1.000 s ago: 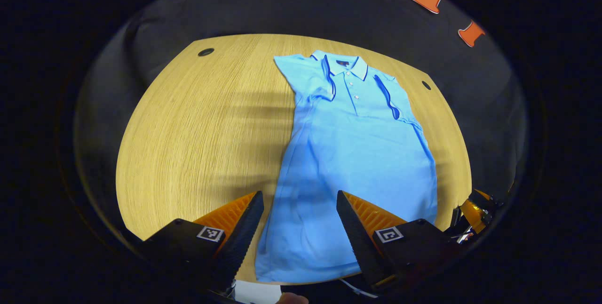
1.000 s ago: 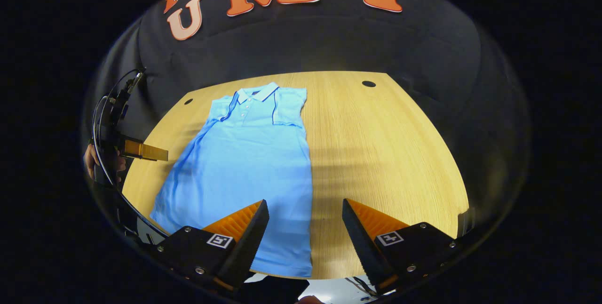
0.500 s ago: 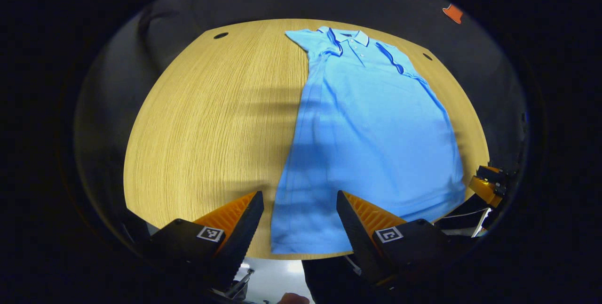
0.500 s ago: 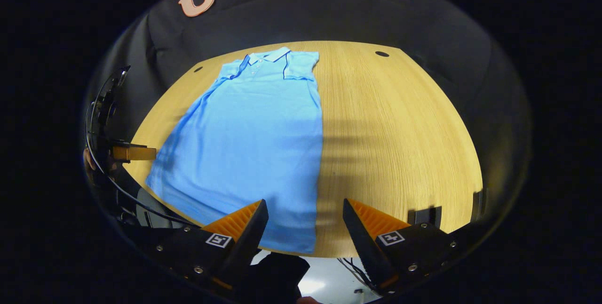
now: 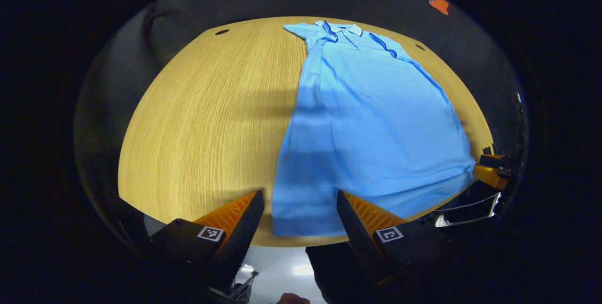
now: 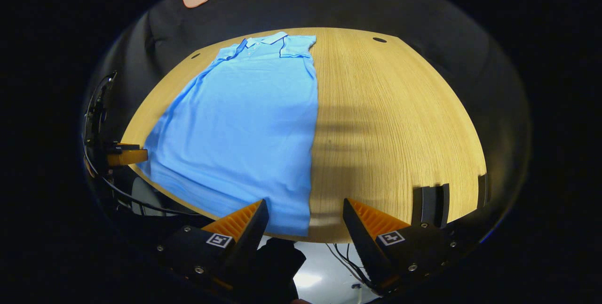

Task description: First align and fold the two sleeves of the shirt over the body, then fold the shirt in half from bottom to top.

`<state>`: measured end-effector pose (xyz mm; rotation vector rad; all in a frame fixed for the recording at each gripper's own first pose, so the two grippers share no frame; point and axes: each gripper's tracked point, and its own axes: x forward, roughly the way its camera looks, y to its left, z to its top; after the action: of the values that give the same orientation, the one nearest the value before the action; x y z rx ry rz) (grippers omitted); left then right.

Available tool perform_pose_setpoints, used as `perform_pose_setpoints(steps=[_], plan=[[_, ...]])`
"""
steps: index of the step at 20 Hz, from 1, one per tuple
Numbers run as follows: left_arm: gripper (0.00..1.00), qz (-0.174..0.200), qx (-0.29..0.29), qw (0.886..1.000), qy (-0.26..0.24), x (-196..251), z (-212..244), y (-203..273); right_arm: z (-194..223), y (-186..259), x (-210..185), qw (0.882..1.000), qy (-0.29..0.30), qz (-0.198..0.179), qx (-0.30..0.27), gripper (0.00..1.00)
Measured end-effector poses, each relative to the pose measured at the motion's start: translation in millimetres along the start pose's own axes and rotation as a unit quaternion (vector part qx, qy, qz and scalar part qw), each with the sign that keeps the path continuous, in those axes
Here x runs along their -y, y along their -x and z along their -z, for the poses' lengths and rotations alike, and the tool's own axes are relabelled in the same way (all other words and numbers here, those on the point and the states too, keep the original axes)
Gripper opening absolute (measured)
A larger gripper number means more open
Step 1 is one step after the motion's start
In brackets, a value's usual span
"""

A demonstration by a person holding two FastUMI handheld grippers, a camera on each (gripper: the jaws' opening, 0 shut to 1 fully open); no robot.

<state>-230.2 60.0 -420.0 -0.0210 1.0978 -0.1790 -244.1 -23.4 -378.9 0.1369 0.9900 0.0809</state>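
A light blue polo shirt [image 5: 371, 120] lies flat on the wooden table [image 5: 211, 116], collar at the far end, both short sleeves folded in over the body. In the right gripper view the same shirt [image 6: 249, 120] covers the left half of the table [image 6: 395, 125]. My left gripper [image 5: 300, 200] is open just above the shirt's near left hem corner, nothing between its fingers. My right gripper [image 6: 305, 207] is open over the near right hem corner and the table's front edge. Each view catches the other gripper [image 5: 491, 172] [image 6: 124, 156] at the shirt's far hem corner.
The table has small dark round holes [image 5: 222, 32] [image 6: 379, 39] near its far corners. A dark clamp-like block [image 6: 431, 200] sits on the near right edge. Below the front edge, cables [image 6: 345, 259] hang over a pale floor [image 6: 305, 276]. Black cloth walls surround the table.
Both grippers have drawn back toward the table's near edge and tilted down, so the shirt's hem and the front edge now sit between the fingers. The shirt itself has not moved.
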Motion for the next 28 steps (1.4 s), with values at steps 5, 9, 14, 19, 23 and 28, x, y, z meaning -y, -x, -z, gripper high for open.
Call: perform_pose_setpoints(steps=[5, 9, 14, 19, 23, 28], plan=[[1.00, -0.015, 0.038, 0.998, -0.050, -4, 3, -4, 1, -4, -6, 0.999, 0.029, 0.000, 0.019, 0.94], [1.00, -0.022, 0.107, 0.993, -0.038, -4, 1, -6, -6, -9, -19, 0.995, 0.068, -0.008, 0.069, 0.82], [0.55, -0.032, 0.139, 0.988, -0.061, 25, 1, -7, -16, -18, -25, 0.994, 0.044, 0.007, 0.103, 0.31], [0.06, -0.065, 0.127, 0.984, -0.107, 38, -4, -12, -16, -17, -27, 0.997, 0.006, 0.000, 0.078, 0.02], [0.05, -0.028, 0.111, 0.993, -0.034, 38, -9, -11, -23, -13, -24, 0.994, -0.085, -0.023, 0.068, 0.01], [0.06, -0.016, 0.137, 0.990, -0.026, 46, -40, 7, -52, 5, -35, 0.990, -0.080, -0.046, 0.103, 0.01]])
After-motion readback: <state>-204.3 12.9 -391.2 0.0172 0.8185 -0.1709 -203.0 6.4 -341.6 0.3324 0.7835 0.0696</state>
